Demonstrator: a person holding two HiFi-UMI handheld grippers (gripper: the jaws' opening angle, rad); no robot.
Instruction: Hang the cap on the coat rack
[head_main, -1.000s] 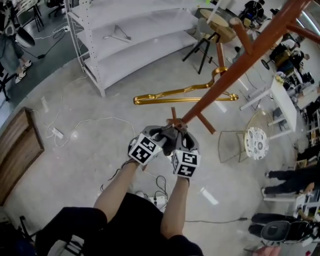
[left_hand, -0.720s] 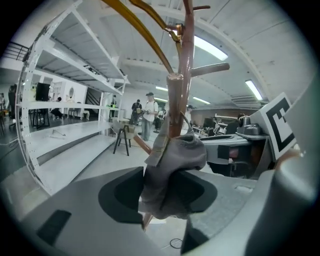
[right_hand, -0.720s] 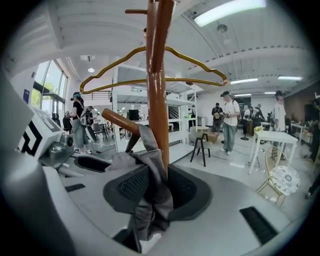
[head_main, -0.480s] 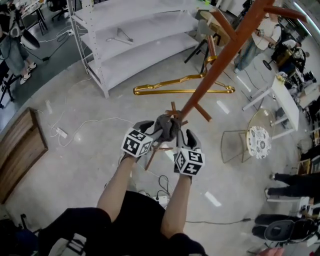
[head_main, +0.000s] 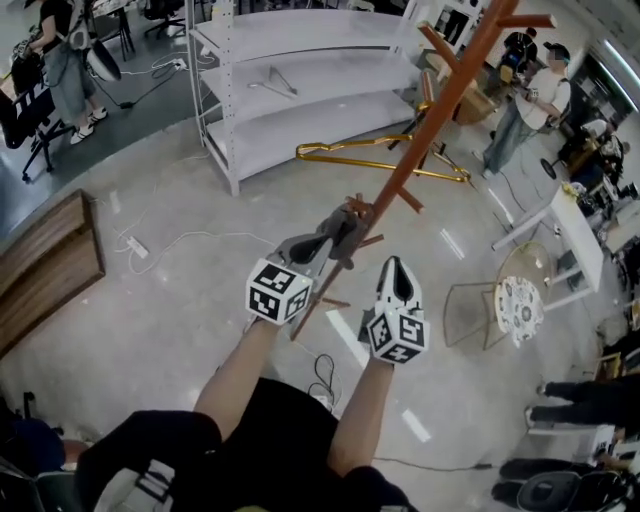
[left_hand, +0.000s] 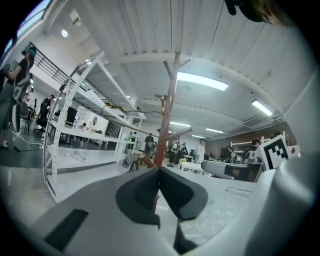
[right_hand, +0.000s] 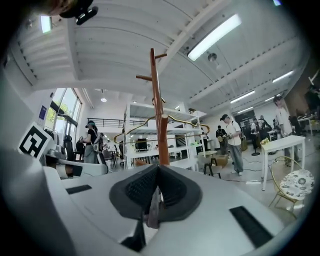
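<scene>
Grey cap (head_main: 345, 232) sits at lower pegs of wooden coat rack (head_main: 428, 120), just past left gripper (left_hand: 159, 172) tip; contact w/ it unclear. Left & right gripper (right_hand: 158, 169) fingers have just closed, pressed together w/ nothing btwn, both aimed at rack pole.

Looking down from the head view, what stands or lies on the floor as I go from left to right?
wooden panel → power strip → white shelving unit → wire chair with a round patterned seat
</scene>
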